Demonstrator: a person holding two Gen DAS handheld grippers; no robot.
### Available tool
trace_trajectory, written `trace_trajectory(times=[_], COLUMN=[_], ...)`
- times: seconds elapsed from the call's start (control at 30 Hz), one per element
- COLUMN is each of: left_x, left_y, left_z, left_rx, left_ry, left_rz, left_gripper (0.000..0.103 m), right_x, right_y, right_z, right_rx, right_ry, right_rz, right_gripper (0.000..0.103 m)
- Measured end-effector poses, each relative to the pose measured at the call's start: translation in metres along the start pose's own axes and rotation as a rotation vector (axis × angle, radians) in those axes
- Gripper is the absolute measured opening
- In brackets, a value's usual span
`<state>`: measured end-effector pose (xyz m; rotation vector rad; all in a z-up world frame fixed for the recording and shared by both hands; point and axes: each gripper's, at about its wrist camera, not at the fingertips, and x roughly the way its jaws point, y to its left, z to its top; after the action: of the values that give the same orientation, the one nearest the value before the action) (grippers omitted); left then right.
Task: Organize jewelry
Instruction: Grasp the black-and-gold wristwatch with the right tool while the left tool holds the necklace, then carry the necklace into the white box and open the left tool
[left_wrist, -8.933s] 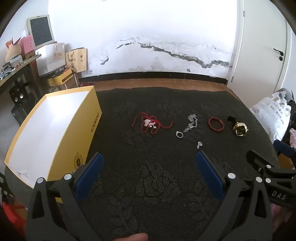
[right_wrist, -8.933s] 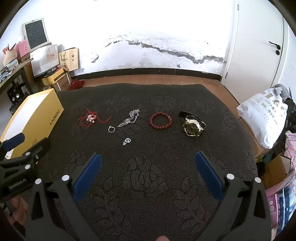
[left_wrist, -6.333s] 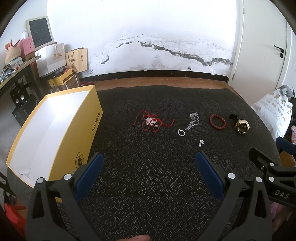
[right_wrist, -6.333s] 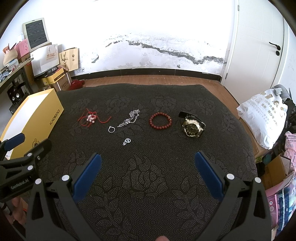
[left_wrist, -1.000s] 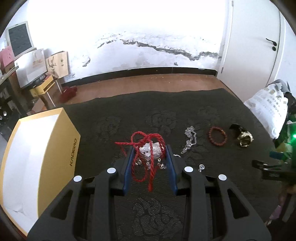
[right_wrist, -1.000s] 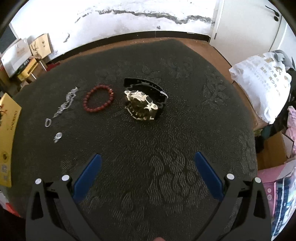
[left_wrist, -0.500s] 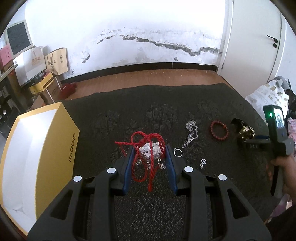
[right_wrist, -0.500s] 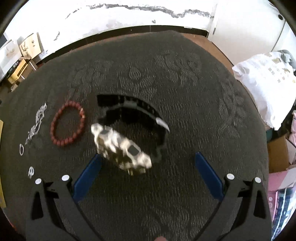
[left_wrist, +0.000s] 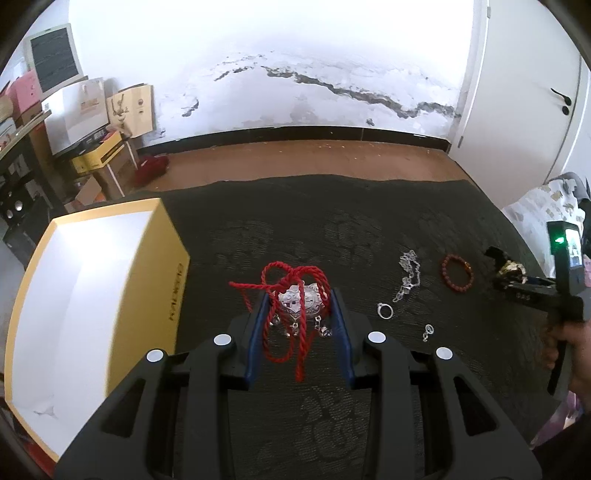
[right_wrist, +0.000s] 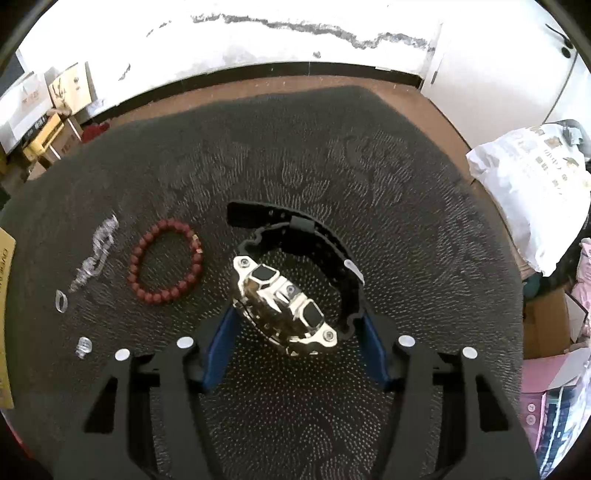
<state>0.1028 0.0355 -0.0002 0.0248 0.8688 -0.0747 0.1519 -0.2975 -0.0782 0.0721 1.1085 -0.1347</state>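
Note:
My left gripper (left_wrist: 297, 317) is shut on the red cord necklace with a silver pendant (left_wrist: 295, 301) and holds it above the dark cloth, right of the open yellow box (left_wrist: 92, 295). My right gripper (right_wrist: 295, 332) has closed on the gold watch with a black strap (right_wrist: 284, 302), which sits on the cloth; it also shows in the left wrist view (left_wrist: 509, 267). A red bead bracelet (right_wrist: 166, 266), a silver chain (right_wrist: 96, 254), a ring (right_wrist: 61, 301) and a small charm (right_wrist: 84, 347) lie to the watch's left.
The dark patterned cloth (right_wrist: 332, 166) covers the table. A white bag (right_wrist: 532, 192) and boxes stand off the right edge. Cartons and a monitor (left_wrist: 55, 59) stand at the far left by the wall.
The right gripper has come down over the watch and its jaws have closed in on it. The left gripper still holds the red necklace, shifted slightly toward the box.

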Motion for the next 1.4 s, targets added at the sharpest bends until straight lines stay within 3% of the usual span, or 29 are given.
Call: trace_trajectory(times=[0.17, 0.3, 0.43, 0.87, 1.17, 1.4], left_x=[-0.013, -0.031, -0.052, -0.106, -0.076, -0.040], left_y=[0.008, 0.021, 0.045, 0.167, 0.238, 0.275], left_z=[0.001, 0.000, -0.006, -0.038, -0.062, -0.073], left_rx=[-0.018, -0.042, -0.084, -0.222, -0.333, -0.370], left_ry=[0.000, -0.009, -0.022, -0.026, 0.029, 0.094], left_rz=[-0.002, 0.003, 0.045, 0.239, 0.329, 0.354], left_gripper=[0.033, 0.033, 0.033, 0.033, 0.033, 0.033], right_x=[-0.033, -0.067, -0.100, -0.194, -0.194, -0.178], right_y=[0.009, 0.040, 0.093, 0.319, 0.421, 0.456], right_z=[0.002, 0.002, -0.001, -0.034, -0.048, -0.054], right_rx=[0.004, -0.042, -0.117, -0.465, -0.568, -0.597], right_ry=[-0.038, -0.083, -0.125, -0.231, -0.228, -0.212], right_rz=[0.017, 0.069, 0.150, 0.419, 0.454, 0.453], right_gripper=[0.059, 0.059, 0.059, 0.059, 0.059, 0.059])
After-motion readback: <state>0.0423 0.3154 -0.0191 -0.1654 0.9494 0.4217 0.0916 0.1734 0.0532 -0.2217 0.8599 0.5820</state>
